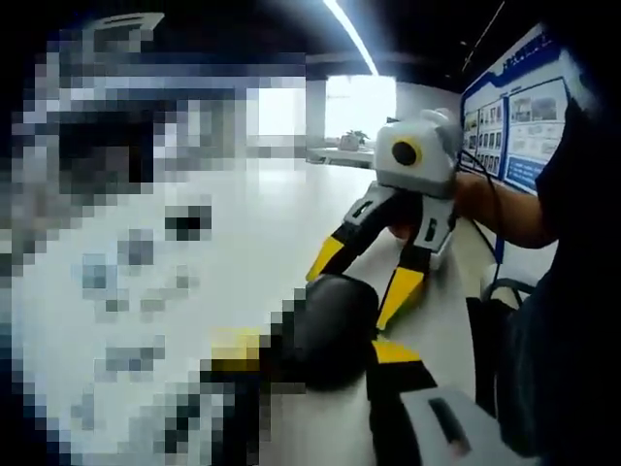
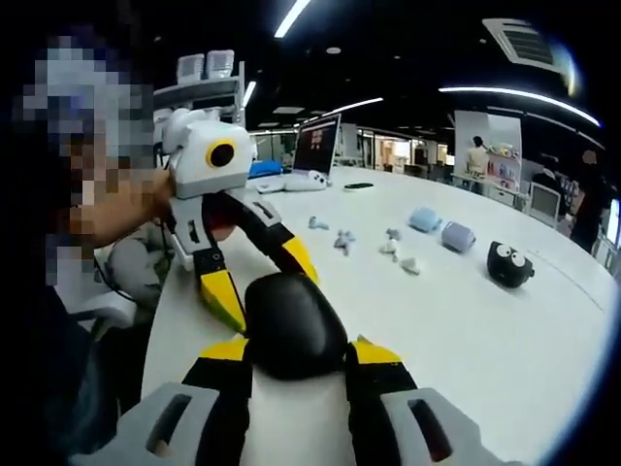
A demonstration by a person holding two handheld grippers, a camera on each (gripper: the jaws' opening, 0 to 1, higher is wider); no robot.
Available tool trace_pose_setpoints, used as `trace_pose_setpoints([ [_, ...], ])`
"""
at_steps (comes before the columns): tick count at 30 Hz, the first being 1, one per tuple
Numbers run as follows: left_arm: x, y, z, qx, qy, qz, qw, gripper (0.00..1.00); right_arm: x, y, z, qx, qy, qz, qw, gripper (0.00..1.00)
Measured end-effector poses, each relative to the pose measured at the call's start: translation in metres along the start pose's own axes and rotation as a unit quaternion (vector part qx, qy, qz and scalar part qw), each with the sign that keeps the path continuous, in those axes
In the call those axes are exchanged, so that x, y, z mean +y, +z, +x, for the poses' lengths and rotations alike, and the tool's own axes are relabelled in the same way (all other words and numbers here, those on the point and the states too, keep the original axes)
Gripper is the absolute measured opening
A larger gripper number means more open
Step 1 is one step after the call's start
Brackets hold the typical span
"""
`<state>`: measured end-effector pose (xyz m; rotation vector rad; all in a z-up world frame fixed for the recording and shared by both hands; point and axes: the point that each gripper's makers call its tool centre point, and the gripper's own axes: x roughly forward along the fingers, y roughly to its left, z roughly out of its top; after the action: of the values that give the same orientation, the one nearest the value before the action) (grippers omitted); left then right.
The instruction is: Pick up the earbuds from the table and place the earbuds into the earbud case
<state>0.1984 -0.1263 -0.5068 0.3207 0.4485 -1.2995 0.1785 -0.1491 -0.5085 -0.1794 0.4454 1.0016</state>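
Both grippers are closing on one object: a black, rounded, egg-shaped case (image 2: 294,323), presumably the earbud case, is sitting between the yellow-tipped jaws of the right gripper (image 2: 296,354) in the right gripper view, and the left gripper (image 2: 254,282) is reaching in from the left of that view with its jaws spread around the case's far upper side. In the left gripper view the same case (image 1: 330,330) is lying between the left gripper's (image 1: 315,354) jaws, while the right gripper (image 1: 364,277) is coming in from above with its yellow tips set at the case's top edge. Each pair of jaws is standing apart by the width of the case; whether either is actually pressing on it cannot be told. The earbuds are most likely among the small pale items (image 2: 342,239) lying well apart from the case, farther out on the white table (image 2: 505,340), ahead and to the right of the right gripper, so that gripper appears nearer to them. Their long axis is too small to make out, and two further pale pieces (image 2: 400,254) are equally ambiguous. A black round toy (image 2: 509,264) and two bluish cases (image 2: 441,228) are lying beyond. The case lid's state is not discernible.
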Motion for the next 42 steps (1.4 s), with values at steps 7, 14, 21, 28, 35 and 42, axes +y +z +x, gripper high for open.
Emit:
trace_pose_setpoints([
  [7,0.0,0.0,-0.003,-0.003,0.002,-0.005,1.0,0.43,0.002,0.003,0.0,0.002,0.002,-0.007,1.0,0.37],
  [14,-0.001,0.002,-0.009,-0.007,0.007,-0.004,0.9999,0.43,0.004,0.008,0.0,0.0,0.003,-0.014,0.9999,0.37],
  [21,0.001,0.009,-0.015,-0.016,0.014,0.001,0.9998,0.43,0.004,0.017,-0.001,-0.005,0.002,-0.023,0.9997,0.37],
  [28,0.006,0.015,-0.02,-0.018,0.021,0.006,0.9996,0.43,0.0,0.027,0.0,-0.004,0.0,-0.036,0.9993,0.37],
  [35,0.019,0.026,-0.026,-0.024,0.03,0.01,0.9992,0.43,-0.009,0.043,0.002,-0.009,-0.003,-0.051,0.9986,0.37],
  [42,0.035,0.033,-0.029,-0.025,0.037,0.013,0.9989,0.43,-0.021,0.054,0.009,-0.013,-0.003,-0.057,0.9983,0.37],
])
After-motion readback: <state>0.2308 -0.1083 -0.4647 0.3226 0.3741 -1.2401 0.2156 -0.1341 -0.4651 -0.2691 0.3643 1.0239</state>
